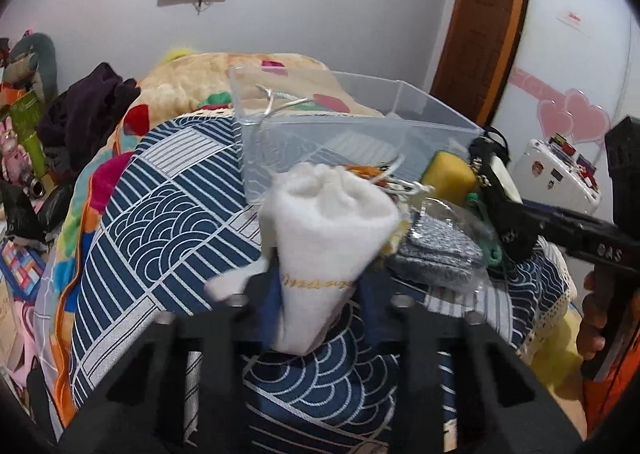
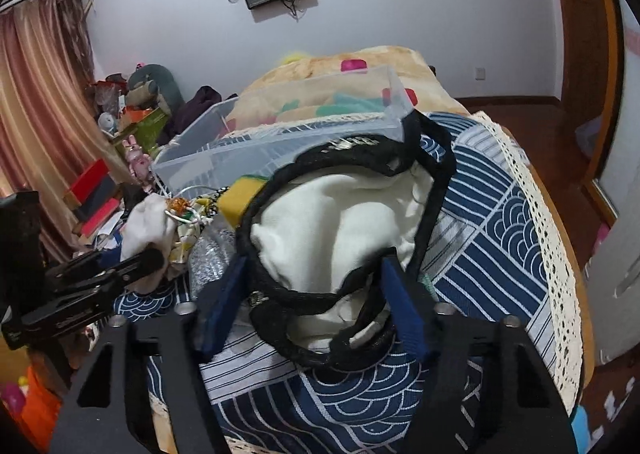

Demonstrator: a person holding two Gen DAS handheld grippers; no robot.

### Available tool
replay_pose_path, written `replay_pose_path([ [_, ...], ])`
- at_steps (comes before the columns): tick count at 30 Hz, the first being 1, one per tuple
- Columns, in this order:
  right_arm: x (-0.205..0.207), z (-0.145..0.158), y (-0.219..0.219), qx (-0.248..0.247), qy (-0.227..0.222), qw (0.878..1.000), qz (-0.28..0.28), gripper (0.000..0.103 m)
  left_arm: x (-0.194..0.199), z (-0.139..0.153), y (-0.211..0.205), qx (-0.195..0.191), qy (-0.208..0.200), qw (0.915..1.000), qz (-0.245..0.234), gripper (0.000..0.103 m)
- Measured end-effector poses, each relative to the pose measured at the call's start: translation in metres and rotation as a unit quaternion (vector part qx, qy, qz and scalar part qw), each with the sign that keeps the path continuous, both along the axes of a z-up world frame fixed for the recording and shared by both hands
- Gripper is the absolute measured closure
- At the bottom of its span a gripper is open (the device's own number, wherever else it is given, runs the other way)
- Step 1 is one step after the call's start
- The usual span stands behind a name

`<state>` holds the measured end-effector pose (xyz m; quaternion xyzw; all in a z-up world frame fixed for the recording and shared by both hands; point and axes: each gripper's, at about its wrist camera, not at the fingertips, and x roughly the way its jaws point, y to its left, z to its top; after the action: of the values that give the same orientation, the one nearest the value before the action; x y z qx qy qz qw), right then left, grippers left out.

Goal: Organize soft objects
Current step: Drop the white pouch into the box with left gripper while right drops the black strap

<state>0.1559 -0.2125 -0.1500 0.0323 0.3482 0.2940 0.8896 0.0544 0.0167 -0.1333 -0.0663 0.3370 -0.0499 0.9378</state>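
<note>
I see a bed (image 1: 168, 214) spread with a navy-and-white wave-patterned cloth (image 2: 500, 222), lace along its edge. On the cloth sits a clear bin (image 1: 360, 122), and just in front of it lie a yellow sponge (image 1: 448, 174) and a grey pad (image 1: 436, 254). Behind the bin a tan blanket (image 1: 224, 70) with coloured patches covers the bed.
</note>
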Motion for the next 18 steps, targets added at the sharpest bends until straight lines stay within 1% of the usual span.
replay_pose_path([
  [1, 0.000, 0.002, 0.003, -0.001, -0.004, 1.000, 0.001, 0.056, -0.001, 0.001, -0.001, 0.001, -0.001, 1.0000, 0.000, 0.083],
  [3, -0.004, 0.006, 0.002, 0.003, -0.012, 1.000, 0.008, 0.074, -0.003, 0.002, -0.002, 0.001, -0.005, 1.0000, -0.001, 0.085],
  [5, -0.006, 0.008, 0.003, 0.008, -0.016, 1.000, 0.015, 0.080, -0.006, 0.005, 0.000, -0.003, -0.008, 1.0000, 0.000, 0.087],
  [8, -0.006, 0.012, 0.008, -0.003, -0.032, 0.999, 0.011, 0.083, -0.012, 0.014, 0.004, -0.012, -0.020, 0.9997, 0.002, 0.087],
  [10, -0.007, 0.016, 0.010, -0.001, -0.041, 0.999, 0.012, 0.083, -0.017, 0.023, 0.006, -0.015, -0.035, 0.9993, 0.004, 0.088],
  [18, -0.015, 0.039, 0.005, 0.025, -0.081, 0.996, 0.006, 0.084, -0.032, 0.055, 0.018, -0.021, -0.078, 0.9966, 0.018, 0.087],
])
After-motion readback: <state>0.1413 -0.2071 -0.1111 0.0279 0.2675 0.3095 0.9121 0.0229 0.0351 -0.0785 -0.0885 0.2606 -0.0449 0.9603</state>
